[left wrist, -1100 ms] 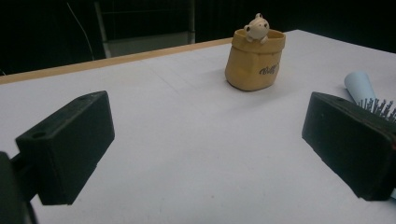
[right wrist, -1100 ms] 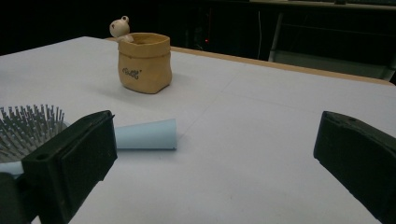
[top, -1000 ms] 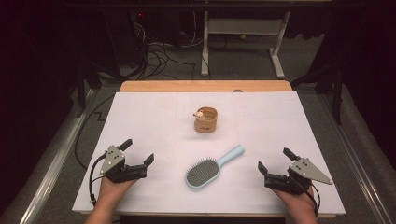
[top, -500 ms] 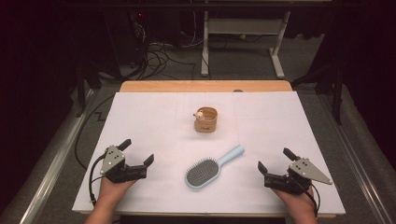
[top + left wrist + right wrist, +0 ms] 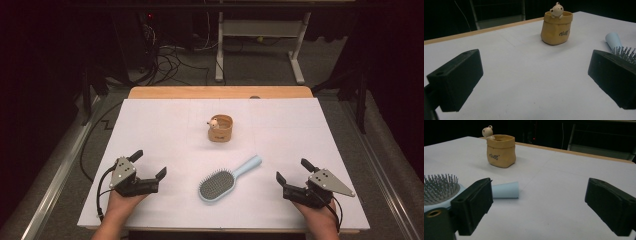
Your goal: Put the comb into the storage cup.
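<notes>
**Hairbrush lay between two open grippers, handle toward the right**

The pale blue hairbrush [image 5: 226, 180] was seen flat on the white surface [image 5: 150, 130], bristles up, between the two grippers and apart from both. Its long axis ran on a diagonal: the bristled head lay near the front edge, and the handle pointed away and toward the person's right. The left gripper [image 5: 149, 167] was held at the front left with its jaws wide apart and nothing between them; the brush head lay to its right. The right gripper [image 5: 291, 172] was held at the front right, jaws likewise spread and empty. The handle tip was judged nearer to the right gripper, the head slightly nearer to the left. A tan pot with a small bear figure [image 5: 221, 128] stood farther back, well apart from the brush.
</notes>
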`<state>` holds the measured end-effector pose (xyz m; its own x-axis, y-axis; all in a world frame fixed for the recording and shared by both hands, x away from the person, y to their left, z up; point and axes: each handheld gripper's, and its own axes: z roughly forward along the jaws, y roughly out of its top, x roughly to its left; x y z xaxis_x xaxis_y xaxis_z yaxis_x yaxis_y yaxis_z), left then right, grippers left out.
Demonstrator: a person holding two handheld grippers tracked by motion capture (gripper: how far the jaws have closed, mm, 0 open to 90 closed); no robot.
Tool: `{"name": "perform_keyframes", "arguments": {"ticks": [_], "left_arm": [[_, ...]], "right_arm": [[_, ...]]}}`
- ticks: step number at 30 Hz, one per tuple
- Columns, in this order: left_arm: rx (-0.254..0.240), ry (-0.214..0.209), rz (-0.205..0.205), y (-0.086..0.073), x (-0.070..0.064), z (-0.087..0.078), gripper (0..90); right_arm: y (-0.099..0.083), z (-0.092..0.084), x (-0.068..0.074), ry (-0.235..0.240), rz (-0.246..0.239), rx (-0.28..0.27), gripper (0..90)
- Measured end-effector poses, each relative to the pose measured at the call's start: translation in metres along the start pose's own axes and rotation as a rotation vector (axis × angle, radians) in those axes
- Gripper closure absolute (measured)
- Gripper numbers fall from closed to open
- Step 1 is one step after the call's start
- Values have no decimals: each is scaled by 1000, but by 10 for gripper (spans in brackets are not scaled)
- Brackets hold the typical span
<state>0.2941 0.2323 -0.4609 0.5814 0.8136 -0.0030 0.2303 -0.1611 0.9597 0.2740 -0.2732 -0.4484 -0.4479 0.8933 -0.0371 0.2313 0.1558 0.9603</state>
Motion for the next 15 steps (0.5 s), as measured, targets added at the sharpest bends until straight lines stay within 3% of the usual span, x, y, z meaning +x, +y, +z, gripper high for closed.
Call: {"name": "perform_keyframes", "arguments": {"ticks": [5,6,8,11,12,13,15], "left_arm": [[-21,11,-8,1,2,-2,25],[-19,10,-7,1,2,-2,26],[-21,12,-4,0,1,-2,26],[-18,2,4,0,1,-1,26],[-18,2,4,0,1,-1,27],[-16,-1,8,0,0,0,27],[-15,-2,9,0,0,0,27]], "right_arm": [[1,0,1,23,10,11,226],[1,0,3,42,14,20,290],[1,0,3,45,14,23,312],[2,2,6,81,40,42,475],[2,2,6,81,40,42,475],[3,4,8,100,42,49,555],[3,4,9,102,45,53,578]]}}
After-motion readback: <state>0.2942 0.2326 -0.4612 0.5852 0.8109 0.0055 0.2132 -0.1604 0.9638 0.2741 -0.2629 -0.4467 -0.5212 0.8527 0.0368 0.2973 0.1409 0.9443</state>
